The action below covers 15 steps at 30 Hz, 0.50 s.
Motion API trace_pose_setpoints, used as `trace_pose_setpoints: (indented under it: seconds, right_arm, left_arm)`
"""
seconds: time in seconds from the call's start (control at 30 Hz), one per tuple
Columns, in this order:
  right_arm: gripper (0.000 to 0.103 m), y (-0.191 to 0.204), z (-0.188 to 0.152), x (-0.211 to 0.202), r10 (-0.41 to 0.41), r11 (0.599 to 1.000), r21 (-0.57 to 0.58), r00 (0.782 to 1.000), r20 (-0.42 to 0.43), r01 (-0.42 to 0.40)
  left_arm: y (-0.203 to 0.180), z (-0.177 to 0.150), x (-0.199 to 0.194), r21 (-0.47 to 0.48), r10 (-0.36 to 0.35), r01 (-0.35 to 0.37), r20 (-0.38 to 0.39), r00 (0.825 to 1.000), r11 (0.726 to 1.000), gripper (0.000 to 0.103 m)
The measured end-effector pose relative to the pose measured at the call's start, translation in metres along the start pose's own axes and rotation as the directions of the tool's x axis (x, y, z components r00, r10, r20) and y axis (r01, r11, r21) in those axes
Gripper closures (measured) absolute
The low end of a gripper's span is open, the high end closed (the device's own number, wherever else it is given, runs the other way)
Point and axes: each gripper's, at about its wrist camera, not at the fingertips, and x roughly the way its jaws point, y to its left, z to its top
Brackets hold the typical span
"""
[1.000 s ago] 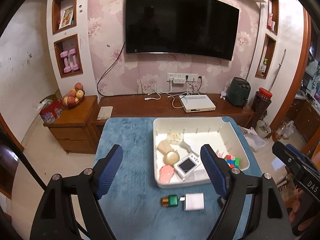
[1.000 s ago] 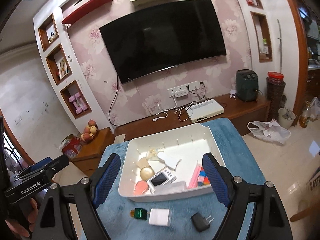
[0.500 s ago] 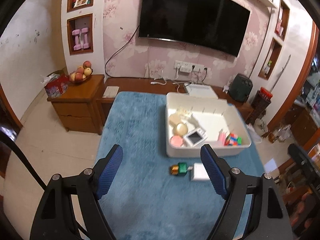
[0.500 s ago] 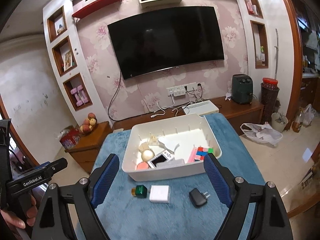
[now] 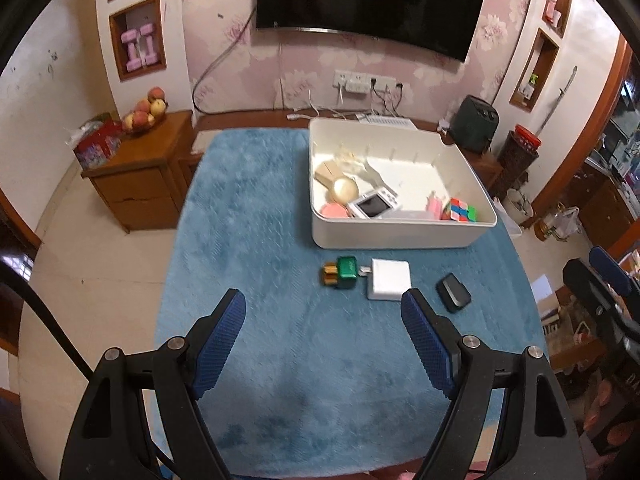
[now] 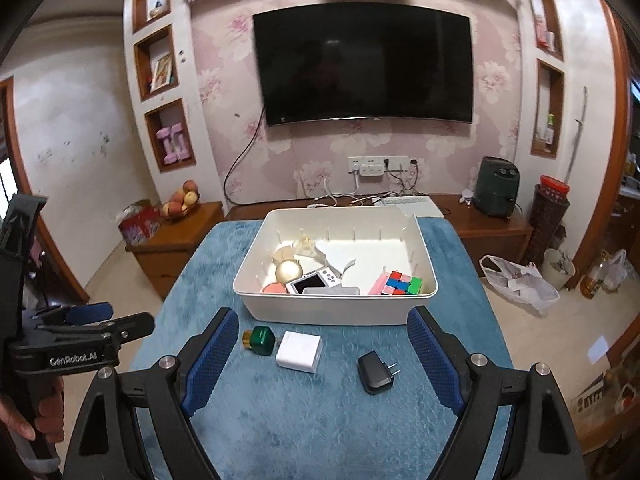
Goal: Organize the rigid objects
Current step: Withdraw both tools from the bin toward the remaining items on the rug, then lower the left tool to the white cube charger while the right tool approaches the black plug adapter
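On the blue rug (image 6: 320, 420) I see a white bin (image 6: 336, 304), with a green block (image 6: 262, 338), white charger (image 6: 299, 351) and black plug (image 6: 374, 372) lying before it. My left gripper (image 5: 323, 312) and right gripper (image 6: 323, 332) both stand spread wide above the rug, holding nothing.

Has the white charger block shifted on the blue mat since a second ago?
No. In the right wrist view the white charger block lies beside the green bottle, just before the white bin, as before; only the camera moved.

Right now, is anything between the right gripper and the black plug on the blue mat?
Nothing visible. The black plug lies alone on the blue mat, just ahead of the open right gripper; the white charger sits apart, to its left.
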Motion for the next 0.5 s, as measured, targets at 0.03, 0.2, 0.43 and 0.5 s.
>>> trace_pose_setpoints:
  seconds: [0.03, 0.2, 0.43, 0.5]
  right_arm:
    - [0.016, -0.003, -0.001, 0.002, 0.003, 1.000, -0.013, 1.000, -0.004, -0.003]
    - [0.016, -0.017, -0.002, 0.016, 0.020, 0.997, -0.076, 0.999, -0.036, -0.022]
    - [0.016, -0.041, -0.005, 0.043, 0.082, 0.977, -0.187, 0.991, -0.105, -0.101]
    - [0.016, -0.048, -0.006, 0.051, 0.106, 0.969, -0.212, 0.987, -0.120, -0.130]
  left_arm:
    - [-0.003, 0.000, 0.003, -0.006, -0.004, 0.004, -0.012, 1.000, 1.000, 0.020]
    - [-0.018, 0.002, 0.019, -0.039, -0.008, 0.005, -0.074, 0.997, 0.999, 0.020]
    - [-0.042, 0.005, 0.049, -0.097, -0.009, -0.008, -0.172, 0.985, 0.995, 0.020]
    - [-0.049, 0.006, 0.061, -0.118, -0.003, -0.021, -0.202, 0.979, 0.993, 0.020]
